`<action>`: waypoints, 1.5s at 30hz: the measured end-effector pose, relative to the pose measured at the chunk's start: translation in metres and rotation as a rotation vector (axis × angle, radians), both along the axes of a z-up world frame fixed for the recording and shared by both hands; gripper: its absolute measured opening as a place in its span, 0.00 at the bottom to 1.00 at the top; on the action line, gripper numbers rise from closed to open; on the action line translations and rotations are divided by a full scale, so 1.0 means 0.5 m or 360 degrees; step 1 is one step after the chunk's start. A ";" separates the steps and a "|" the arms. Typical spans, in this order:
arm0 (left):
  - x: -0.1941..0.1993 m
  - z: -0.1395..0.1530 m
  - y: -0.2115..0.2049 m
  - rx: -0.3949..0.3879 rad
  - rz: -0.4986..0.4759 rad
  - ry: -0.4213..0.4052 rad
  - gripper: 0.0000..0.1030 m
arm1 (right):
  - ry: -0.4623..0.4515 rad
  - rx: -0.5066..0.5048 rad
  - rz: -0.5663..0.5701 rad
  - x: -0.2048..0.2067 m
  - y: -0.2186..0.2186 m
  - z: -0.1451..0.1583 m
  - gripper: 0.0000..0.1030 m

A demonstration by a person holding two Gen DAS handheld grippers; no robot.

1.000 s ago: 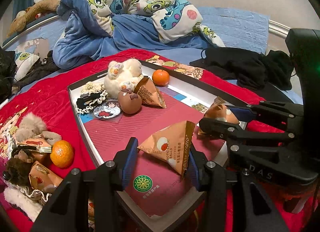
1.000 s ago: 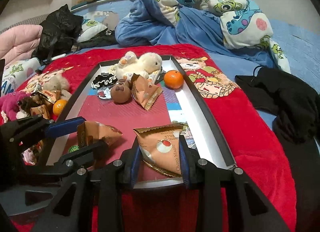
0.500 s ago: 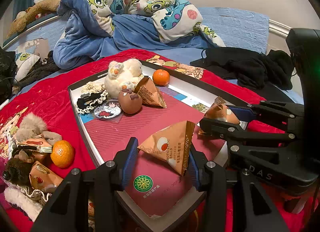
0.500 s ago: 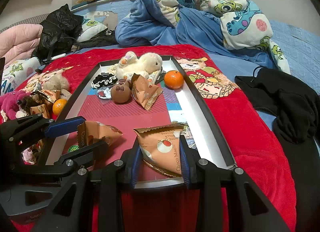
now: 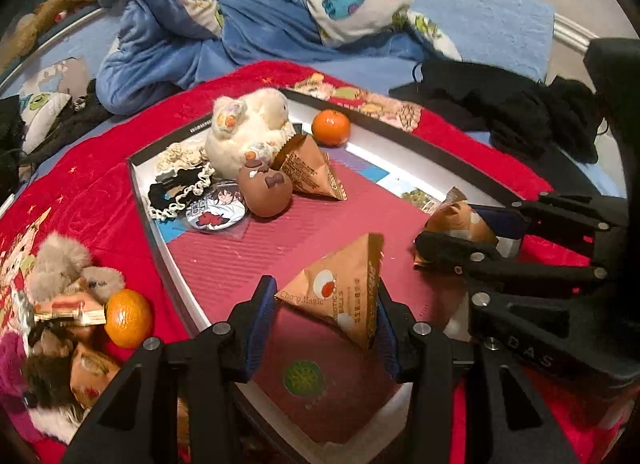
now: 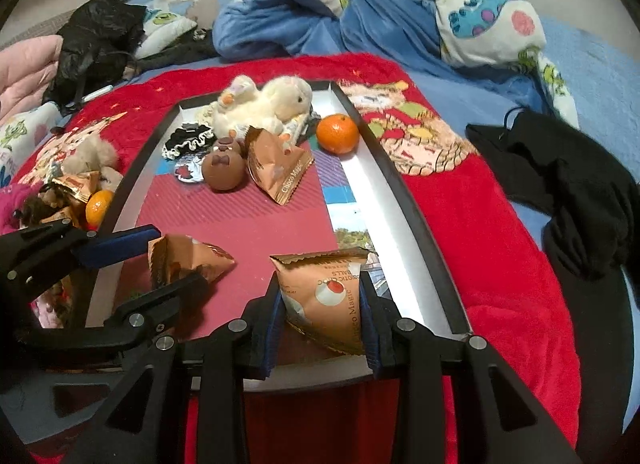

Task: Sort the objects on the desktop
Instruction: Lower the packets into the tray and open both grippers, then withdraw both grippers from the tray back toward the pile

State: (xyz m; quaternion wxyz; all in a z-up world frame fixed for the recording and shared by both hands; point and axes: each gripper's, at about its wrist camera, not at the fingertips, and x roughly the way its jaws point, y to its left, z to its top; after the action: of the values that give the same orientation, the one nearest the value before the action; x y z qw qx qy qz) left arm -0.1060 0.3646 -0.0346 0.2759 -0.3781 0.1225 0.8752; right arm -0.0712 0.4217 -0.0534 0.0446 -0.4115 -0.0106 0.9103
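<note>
— Lying on the red blanket, what's biggest?
— The tray.
— Inside it?
— Left tool grips one snack packet; right tool pinches another packet at the tray's near edge.

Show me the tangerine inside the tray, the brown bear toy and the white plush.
tangerine (image 6: 337,133), right wrist view, middle of its peel.
brown bear toy (image 6: 223,166), right wrist view, its round front.
white plush (image 5: 250,126), left wrist view, its furry body.
</note>
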 end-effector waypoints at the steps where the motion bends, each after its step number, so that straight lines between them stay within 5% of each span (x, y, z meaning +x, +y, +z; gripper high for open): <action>1: -0.005 -0.002 0.003 -0.0019 0.0006 0.0001 0.46 | -0.0009 -0.0001 0.0004 -0.001 0.000 0.000 0.32; 11: 0.001 -0.009 -0.001 0.0011 0.0022 0.0124 0.46 | 0.0037 0.0049 0.0007 0.001 -0.003 -0.009 0.35; 20: 0.012 -0.005 -0.017 0.0024 0.0016 0.0192 0.47 | 0.0129 0.0091 -0.0003 0.011 -0.002 -0.009 0.52; 22: 0.015 -0.002 -0.021 -0.0003 0.0031 0.0220 0.53 | 0.0132 0.0087 0.0008 0.010 -0.002 -0.008 0.55; 24: 0.014 0.003 -0.033 0.0031 0.0048 0.0231 0.65 | 0.0147 0.0156 -0.0076 0.012 0.000 -0.005 0.76; 34: 0.021 0.016 -0.052 0.0146 -0.0002 0.0197 0.76 | 0.0222 0.0090 -0.0049 0.041 0.014 0.011 0.80; 38: 0.027 0.027 -0.068 0.0293 -0.0047 0.0142 1.00 | 0.0270 -0.0033 -0.0048 0.054 0.029 0.020 0.87; 45: 0.033 0.028 -0.077 0.0302 -0.0028 0.0153 1.00 | 0.0284 0.0007 -0.0059 0.061 0.017 0.022 0.93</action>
State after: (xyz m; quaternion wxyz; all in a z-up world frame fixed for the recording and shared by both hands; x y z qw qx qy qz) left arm -0.0892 0.3261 -0.0204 0.3118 -0.3068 0.0554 0.8975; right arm -0.0405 0.4300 -0.0425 0.0630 -0.3289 -0.0011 0.9423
